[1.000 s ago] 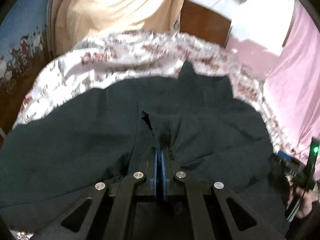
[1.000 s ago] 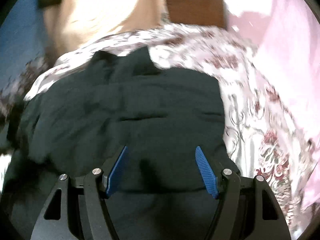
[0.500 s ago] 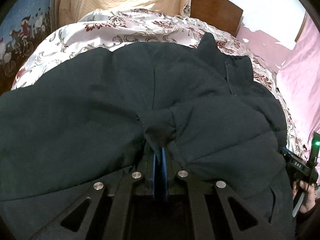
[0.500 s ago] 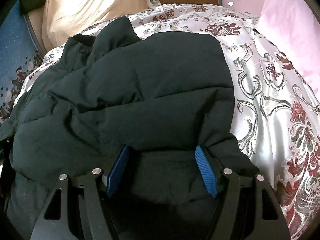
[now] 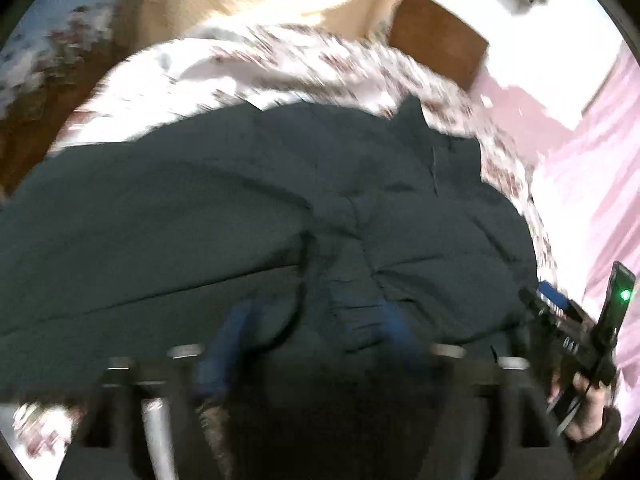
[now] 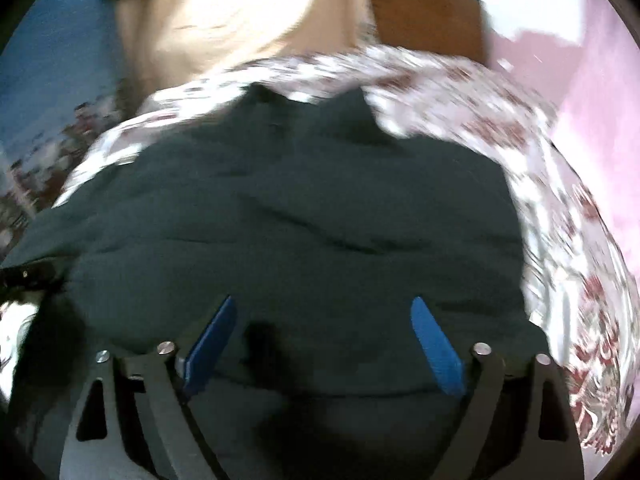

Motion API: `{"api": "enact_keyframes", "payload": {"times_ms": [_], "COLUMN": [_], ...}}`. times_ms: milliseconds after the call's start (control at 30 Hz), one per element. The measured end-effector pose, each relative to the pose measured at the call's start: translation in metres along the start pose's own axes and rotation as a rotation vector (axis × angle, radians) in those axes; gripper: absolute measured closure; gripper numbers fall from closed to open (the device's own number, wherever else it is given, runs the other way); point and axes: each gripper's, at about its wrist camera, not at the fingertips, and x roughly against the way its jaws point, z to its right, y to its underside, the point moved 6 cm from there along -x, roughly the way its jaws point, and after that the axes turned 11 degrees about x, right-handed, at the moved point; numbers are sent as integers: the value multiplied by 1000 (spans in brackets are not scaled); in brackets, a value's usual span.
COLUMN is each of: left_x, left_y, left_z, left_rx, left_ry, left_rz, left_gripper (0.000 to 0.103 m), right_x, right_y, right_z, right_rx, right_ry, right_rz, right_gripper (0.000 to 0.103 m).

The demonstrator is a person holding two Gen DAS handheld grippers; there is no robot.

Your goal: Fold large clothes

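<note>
A large dark puffy jacket (image 5: 248,208) lies spread on a floral bedspread (image 5: 280,68), its collar pointing to the far side. My left gripper (image 5: 316,320) hovers over the jacket's near part, its jaws opening, blurred blue pads wide apart with a bunched fold of fabric loose between them. The same jacket (image 6: 312,208) fills the right wrist view. My right gripper (image 6: 324,316) is over its near edge, jaws opening wide, the blue pads clear of the cloth. The right gripper's body (image 5: 576,332), held by a hand, shows at the right edge of the left wrist view.
A beige blanket (image 6: 224,16) lies at the head of the bed beside a brown wooden headboard (image 6: 428,16). Pink fabric (image 6: 592,92) borders the bed on the right. A blue patterned wall (image 5: 44,28) stands on the left.
My left gripper let go of the pinched jacket fold and its jaws swung apart. My right gripper spread wider. Both views shifted and blurred as the hands moved back over the jacket.
</note>
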Motion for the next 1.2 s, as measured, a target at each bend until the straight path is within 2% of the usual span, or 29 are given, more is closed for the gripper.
{"api": "enact_keyframes", "payload": {"times_ms": [67,133,267,333,467,700,800,967,1200], "left_x": [27,45,81,95,112,120,113,97,82], "left_y": [-1,0,4,8,15,30,35,43,42], "left_z": [-16,-34,-85,-118,-174,-243,-259,-278,-295], "left_rx": [40,82,170,215,341,535,602,733,882], "left_ry": [-6,-20,-130,-214,-291,-348,-338,-245,-166], "left_rz": [51,58,100,112,120,122,108,78,97], "left_gripper": [17,16,12,12,12,12,12,12,10], "right_x": [5,4,-4,-12,-24,-48,-62,-61,-66], "right_y": [-14,-26,-41,-48,-55,-53,-44,-36,-36], "right_z": [-41,-80,-139,-164,-195,-219,-225,-226,-224], "right_rx": [66,123,186,202,215,256,290,288,283], "right_ry": [-48,-76,-104,-105,-48,13,38,48,35], "right_rz": [23,35,34,27,1,-47,-69,-40,-31], "right_gripper": [13,13,13,13,13,13,7,5,3]}}
